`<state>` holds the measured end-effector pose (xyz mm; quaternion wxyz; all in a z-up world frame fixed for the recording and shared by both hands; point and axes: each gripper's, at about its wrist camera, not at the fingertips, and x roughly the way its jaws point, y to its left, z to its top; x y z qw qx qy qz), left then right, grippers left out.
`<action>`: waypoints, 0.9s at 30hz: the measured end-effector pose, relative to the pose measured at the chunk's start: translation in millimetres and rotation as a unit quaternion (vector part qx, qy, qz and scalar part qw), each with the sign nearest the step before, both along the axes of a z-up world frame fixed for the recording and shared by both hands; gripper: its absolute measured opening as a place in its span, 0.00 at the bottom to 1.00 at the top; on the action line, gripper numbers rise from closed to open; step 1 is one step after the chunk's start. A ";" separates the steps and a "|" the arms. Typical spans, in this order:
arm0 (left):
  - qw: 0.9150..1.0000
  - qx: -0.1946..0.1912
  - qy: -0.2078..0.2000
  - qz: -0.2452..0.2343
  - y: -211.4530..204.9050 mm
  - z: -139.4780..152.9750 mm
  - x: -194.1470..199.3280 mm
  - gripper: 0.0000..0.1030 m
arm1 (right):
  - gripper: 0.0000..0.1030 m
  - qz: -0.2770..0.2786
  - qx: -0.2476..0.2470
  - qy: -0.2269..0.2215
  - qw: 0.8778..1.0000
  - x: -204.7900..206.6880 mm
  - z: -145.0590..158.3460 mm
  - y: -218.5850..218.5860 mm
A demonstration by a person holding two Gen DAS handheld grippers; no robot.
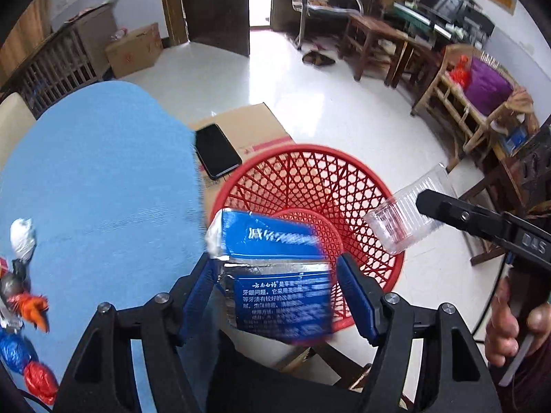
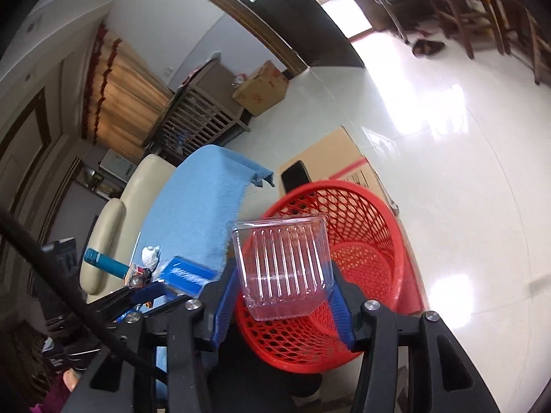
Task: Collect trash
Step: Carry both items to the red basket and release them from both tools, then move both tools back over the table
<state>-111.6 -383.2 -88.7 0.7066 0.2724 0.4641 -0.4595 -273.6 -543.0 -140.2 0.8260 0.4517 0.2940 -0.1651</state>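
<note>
My left gripper point(image 1: 275, 261) is shut on a blue toothpaste box point(image 1: 275, 296) with white print, which it carries over the red mesh basket point(image 1: 310, 149). The same box point(image 2: 187, 273) shows at the left of the right wrist view. My right gripper point(image 2: 284, 272) is shut on a clear ribbed plastic tray point(image 2: 282, 258), its blue pads on either side, above the basket point(image 2: 365, 227). In the left wrist view the tray point(image 1: 399, 220) hangs at the basket's right rim off a black finger point(image 1: 458, 215). The basket looks bare inside.
A blue cloth-covered table point(image 1: 103, 189) at the left bears a white paper wad point(image 1: 22, 237), an orange wrapper point(image 1: 32, 308), and blue point(image 1: 13, 347) and red point(image 1: 39, 380) wads. A black phone point(image 1: 217, 151) lies on a cardboard box point(image 1: 248, 124) behind the basket. White tiled floor lies beyond.
</note>
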 end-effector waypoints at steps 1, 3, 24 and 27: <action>1.000 0.006 -0.005 0.001 -4.1 -3.7 -0.3 0.70 | 0.55 0.000 0.008 0.001 1.000 -1.8 -4.7 -3.2; 1.000 0.019 -0.016 0.003 -11.8 -12.5 0.8 0.70 | 0.60 -0.001 0.020 0.004 1.000 1.0 -9.4 -5.1; 0.967 0.039 -0.224 0.114 77.8 66.1 16.1 0.73 | 0.64 -0.168 0.065 0.080 0.980 17.6 -58.7 -94.8; 0.964 0.036 -0.228 0.134 90.9 73.2 23.6 0.73 | 0.64 -0.184 0.098 0.099 0.973 26.4 -77.8 -104.5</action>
